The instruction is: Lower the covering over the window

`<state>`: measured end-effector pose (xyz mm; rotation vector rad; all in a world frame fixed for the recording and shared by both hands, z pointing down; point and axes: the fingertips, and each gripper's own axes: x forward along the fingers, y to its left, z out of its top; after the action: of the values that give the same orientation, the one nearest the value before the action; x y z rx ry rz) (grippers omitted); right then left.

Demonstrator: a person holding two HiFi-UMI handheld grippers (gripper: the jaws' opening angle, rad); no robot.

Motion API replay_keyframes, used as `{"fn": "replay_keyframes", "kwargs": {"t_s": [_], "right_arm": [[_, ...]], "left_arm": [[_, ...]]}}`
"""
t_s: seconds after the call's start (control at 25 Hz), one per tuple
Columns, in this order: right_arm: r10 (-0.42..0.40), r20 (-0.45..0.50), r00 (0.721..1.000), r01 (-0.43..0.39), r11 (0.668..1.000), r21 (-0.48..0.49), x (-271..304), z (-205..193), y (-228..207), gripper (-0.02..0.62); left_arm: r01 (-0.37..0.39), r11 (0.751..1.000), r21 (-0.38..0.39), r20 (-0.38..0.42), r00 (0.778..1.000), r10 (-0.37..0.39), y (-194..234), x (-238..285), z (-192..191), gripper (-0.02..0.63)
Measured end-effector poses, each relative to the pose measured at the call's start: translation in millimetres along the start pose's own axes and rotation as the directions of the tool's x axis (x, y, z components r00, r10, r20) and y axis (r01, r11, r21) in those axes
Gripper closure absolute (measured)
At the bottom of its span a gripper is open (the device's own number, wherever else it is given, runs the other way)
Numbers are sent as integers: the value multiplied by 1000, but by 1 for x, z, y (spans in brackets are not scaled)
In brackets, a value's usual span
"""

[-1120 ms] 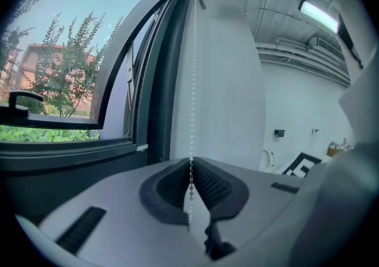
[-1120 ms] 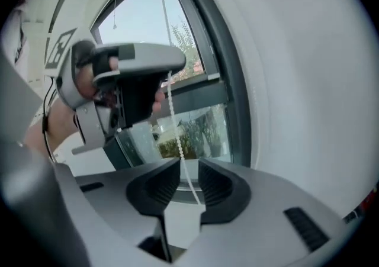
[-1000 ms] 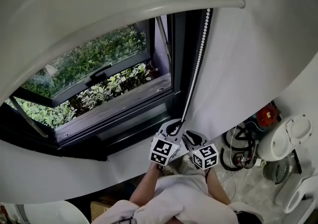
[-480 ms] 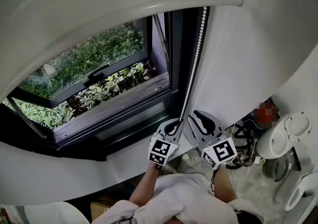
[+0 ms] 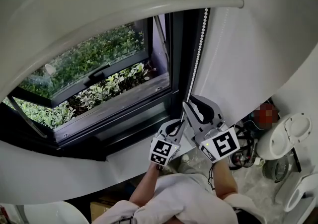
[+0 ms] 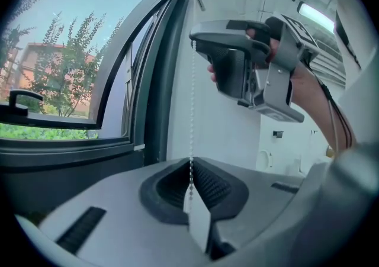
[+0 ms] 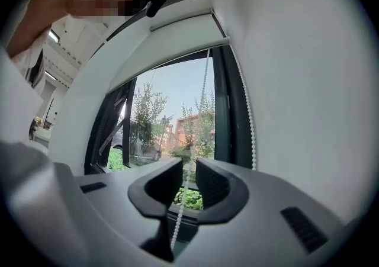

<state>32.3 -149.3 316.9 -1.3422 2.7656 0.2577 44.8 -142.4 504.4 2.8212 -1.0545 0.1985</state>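
Head view: looks down on a dark-framed window [image 5: 99, 84], its pane tilted open onto green shrubs. Shows the roller blind [image 5: 164, 9] raised high, and its white bead chain [image 5: 198, 54] hanging down the frame's right side. Finds the left gripper [image 5: 171, 129] low on the chain and the right gripper [image 5: 195, 106] just above it. Takes in a plain white wall [image 5: 248, 59], and a floor [image 5: 258, 188] cluttered with cables and white appliances.

Left gripper view: fingers clenched on the chain, pinching it taut.

Right gripper view: fingers released but just closing, chain running untouched through the gap.

Likely light, thin and limp, with smooth beads apt to slip. Best pinched squarely across the beads above the lower grip, then drawn straight down.
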Motion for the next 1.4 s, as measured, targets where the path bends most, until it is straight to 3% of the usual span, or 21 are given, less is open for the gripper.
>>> {"fn": "replay_keyframes", "kwargs": {"t_s": [0.2,0.84,1.4], "right_arm": [[-22,48,999,19,998,64,6,0,-3,595],[-13,-34,999,18,988,152,11,-64,-4,597],[4,-143,990,28,975,220,10,-122,1,598]], "left_arm": [[-5,1000,1,-2,1000,5,1,1,0,584],[-33,999,-18,-113,993,31,4,7,-61,584],[-38,997,-64,-230,973,22,0,8,-112,584]]}}
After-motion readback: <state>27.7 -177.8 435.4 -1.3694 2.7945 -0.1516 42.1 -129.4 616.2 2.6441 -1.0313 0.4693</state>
